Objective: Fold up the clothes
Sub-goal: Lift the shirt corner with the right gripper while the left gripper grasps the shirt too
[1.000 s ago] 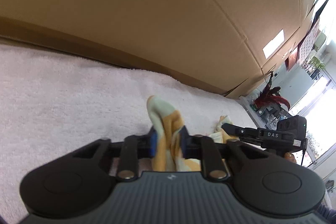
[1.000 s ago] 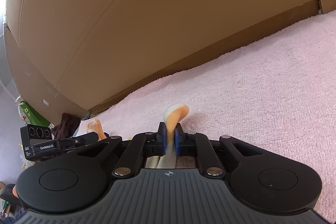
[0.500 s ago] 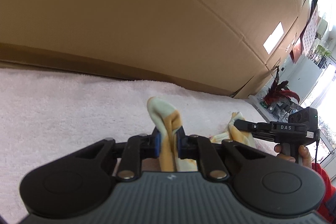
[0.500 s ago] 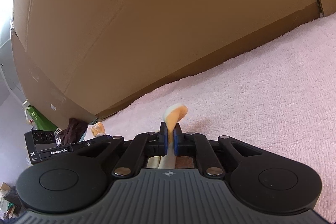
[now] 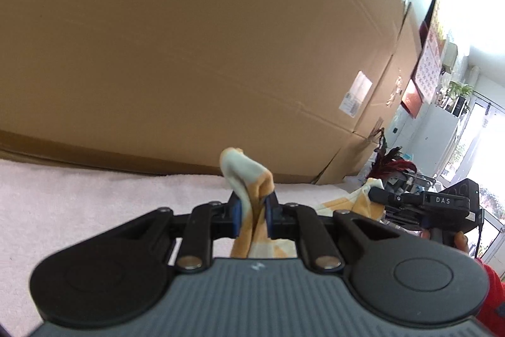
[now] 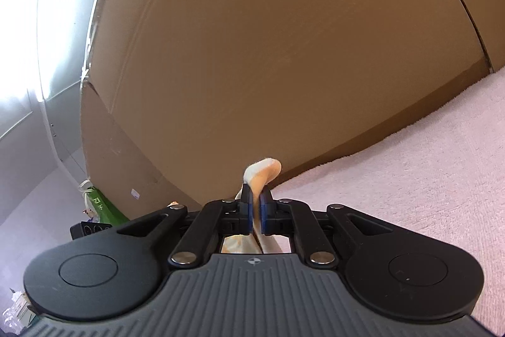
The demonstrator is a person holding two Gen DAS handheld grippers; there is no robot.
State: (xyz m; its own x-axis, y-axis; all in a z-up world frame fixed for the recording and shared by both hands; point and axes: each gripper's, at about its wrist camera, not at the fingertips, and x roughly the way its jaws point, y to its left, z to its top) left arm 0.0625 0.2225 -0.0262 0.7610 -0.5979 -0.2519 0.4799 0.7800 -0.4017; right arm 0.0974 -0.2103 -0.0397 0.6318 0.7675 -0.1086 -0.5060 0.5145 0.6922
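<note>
A garment patterned in orange and pale cream (image 5: 249, 176) is pinched at one edge by my left gripper (image 5: 252, 210), which is shut on it, a tuft sticking up past the blue pads. The cloth runs right toward my right gripper (image 5: 419, 201), seen in a hand at the right. In the right wrist view my right gripper (image 6: 256, 207) is shut on another corner of the garment (image 6: 263, 171), with more of the cloth hanging below the jaws. Both corners are raised above the pink towel-like surface (image 6: 426, 179).
A big cardboard box (image 5: 205, 52) stands right behind the pink surface (image 5: 79, 195) and fills most of both views. A red sleeve (image 5: 492, 299) shows at the lower right. A green bag (image 6: 101, 204) lies on the floor to the left; shelves with plants (image 5: 457, 93) stand far right.
Both grippers have risen with the garment and tilted up; the box now fills more of each view and less of the pink surface shows. Both grips held.
</note>
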